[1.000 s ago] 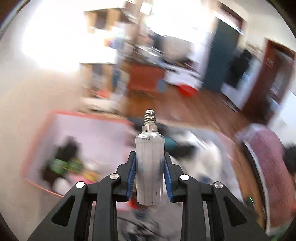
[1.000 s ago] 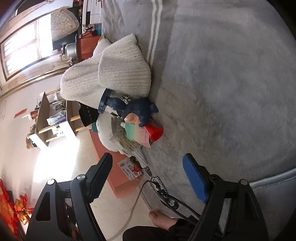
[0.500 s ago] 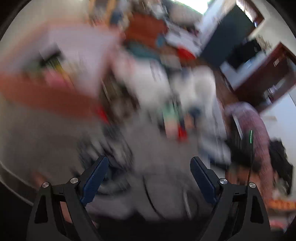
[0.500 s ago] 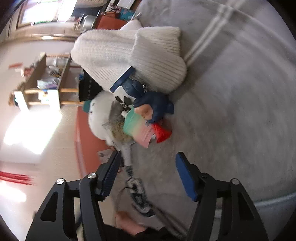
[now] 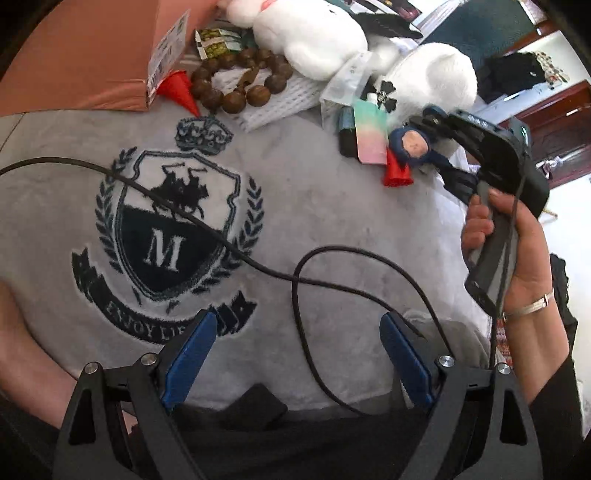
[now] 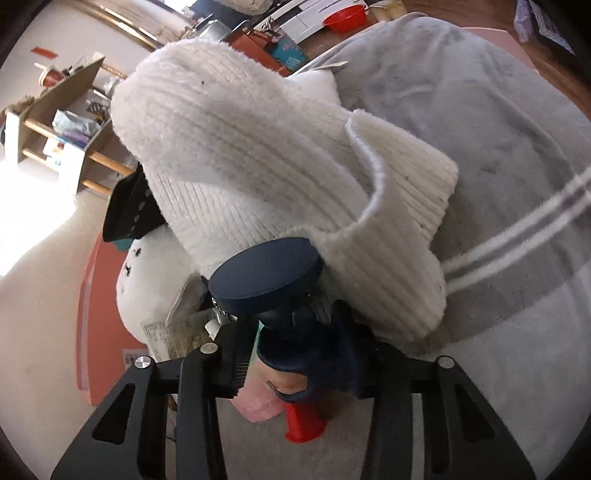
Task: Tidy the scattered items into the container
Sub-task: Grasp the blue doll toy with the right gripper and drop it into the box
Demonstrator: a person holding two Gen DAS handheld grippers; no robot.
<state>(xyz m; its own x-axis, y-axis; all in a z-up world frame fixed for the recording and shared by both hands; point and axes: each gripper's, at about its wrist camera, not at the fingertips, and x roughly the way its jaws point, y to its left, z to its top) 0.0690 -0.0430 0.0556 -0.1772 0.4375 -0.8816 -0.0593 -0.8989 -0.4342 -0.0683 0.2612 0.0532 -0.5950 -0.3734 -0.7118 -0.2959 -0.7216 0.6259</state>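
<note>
My right gripper (image 6: 301, 362) is closing its jaws around a navy blue doll (image 6: 295, 347) with a flat round cap, which lies against a white knit hat (image 6: 277, 166). The doll sits between the pads, and a thin gap still shows on the left side. In the left wrist view the same doll (image 5: 410, 142) lies beside a pastel card (image 5: 369, 133) and a red piece (image 5: 397, 173). A hand (image 5: 517, 258) holds the right gripper there. My left gripper (image 5: 295, 354) hangs open and empty over the grey crested blanket (image 5: 332, 221). The salmon box (image 5: 74, 55) stands at the top left.
Wooden beads (image 5: 236, 81), a red cone (image 5: 179, 90) and a white plush (image 5: 306, 33) lie near the box. A black cable (image 5: 303, 295) loops across the blanket in front of my left gripper. Shelves and a red basin stand far behind the hat.
A second ago my left gripper held a light bulb above the box; now it is open, empty and lower, over the blanket. My right gripper moved in on the doll and narrowed its jaws.
</note>
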